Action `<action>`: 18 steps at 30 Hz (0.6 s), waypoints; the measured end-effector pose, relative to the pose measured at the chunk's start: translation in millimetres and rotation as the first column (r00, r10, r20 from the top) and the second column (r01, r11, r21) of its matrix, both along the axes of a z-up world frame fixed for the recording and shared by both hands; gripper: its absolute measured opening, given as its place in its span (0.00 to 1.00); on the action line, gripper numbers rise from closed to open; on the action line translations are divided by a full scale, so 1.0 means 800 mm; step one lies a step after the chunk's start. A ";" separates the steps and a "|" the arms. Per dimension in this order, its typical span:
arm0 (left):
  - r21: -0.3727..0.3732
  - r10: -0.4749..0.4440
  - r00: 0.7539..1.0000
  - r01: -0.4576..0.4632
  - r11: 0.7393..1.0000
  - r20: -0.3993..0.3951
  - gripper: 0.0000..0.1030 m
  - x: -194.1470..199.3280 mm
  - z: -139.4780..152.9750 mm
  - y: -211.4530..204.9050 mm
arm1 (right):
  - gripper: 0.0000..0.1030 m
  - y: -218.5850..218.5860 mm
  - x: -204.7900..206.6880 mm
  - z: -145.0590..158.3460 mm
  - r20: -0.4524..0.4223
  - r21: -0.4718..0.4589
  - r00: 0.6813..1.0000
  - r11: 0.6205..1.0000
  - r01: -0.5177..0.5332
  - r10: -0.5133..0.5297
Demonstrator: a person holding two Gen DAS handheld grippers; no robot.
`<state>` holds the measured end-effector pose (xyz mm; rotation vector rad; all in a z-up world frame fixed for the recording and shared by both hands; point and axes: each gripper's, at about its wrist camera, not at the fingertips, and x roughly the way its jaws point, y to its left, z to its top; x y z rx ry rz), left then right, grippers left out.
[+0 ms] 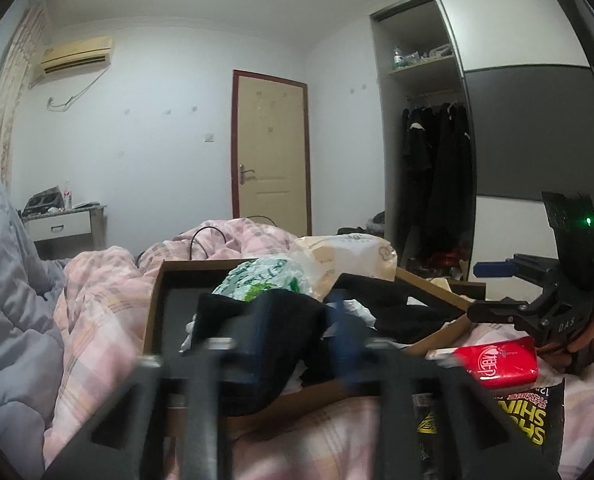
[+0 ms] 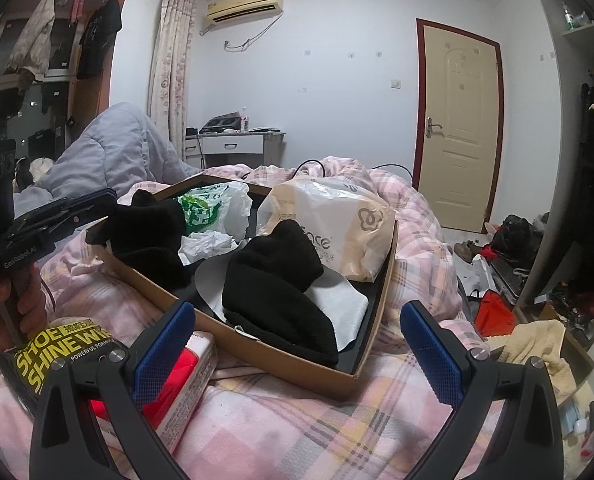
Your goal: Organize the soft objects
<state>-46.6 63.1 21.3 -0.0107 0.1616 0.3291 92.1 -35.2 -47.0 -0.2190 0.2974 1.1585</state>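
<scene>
An open cardboard box (image 2: 285,364) lies on the pink plaid quilt (image 2: 297,432). In it are two black knit pieces, one on the left (image 2: 149,236) and one nearer the middle (image 2: 277,296) on a white foam sheet (image 2: 337,304). A green-and-white plastic bag (image 2: 205,208) and a beige plastic bag (image 2: 337,220) sit further back in the box. My left gripper (image 1: 301,332) is blurred. Its blue pads stand apart over the left black piece (image 1: 257,320) without pressing it. My right gripper (image 2: 297,352) is wide open in front of the box, with nothing between its pads.
A red tissue pack (image 2: 177,376) and a black-and-yellow shoe wipes pack (image 2: 57,352) lie on the quilt left of the box. A grey-blue duvet (image 2: 109,144) is heaped at the far left. Clothes and bags litter the floor (image 2: 497,312) beside the wardrobe on the right.
</scene>
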 end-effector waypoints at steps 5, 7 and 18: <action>0.000 0.040 0.997 -0.040 0.999 0.064 1.00 -0.015 0.005 0.004 | 0.99 0.002 0.000 0.000 -0.001 -0.002 1.000 1.000 -0.002 0.002; -0.005 0.043 0.998 -0.043 0.999 0.050 1.00 -0.011 0.001 0.007 | 0.99 0.002 0.000 -0.001 -0.001 -0.002 1.000 1.000 -0.002 0.002; 0.039 0.036 0.992 -0.031 0.999 -0.122 0.72 0.035 -0.018 -0.002 | 0.99 0.002 -0.001 -0.001 -0.001 -0.004 1.000 1.000 -0.004 0.004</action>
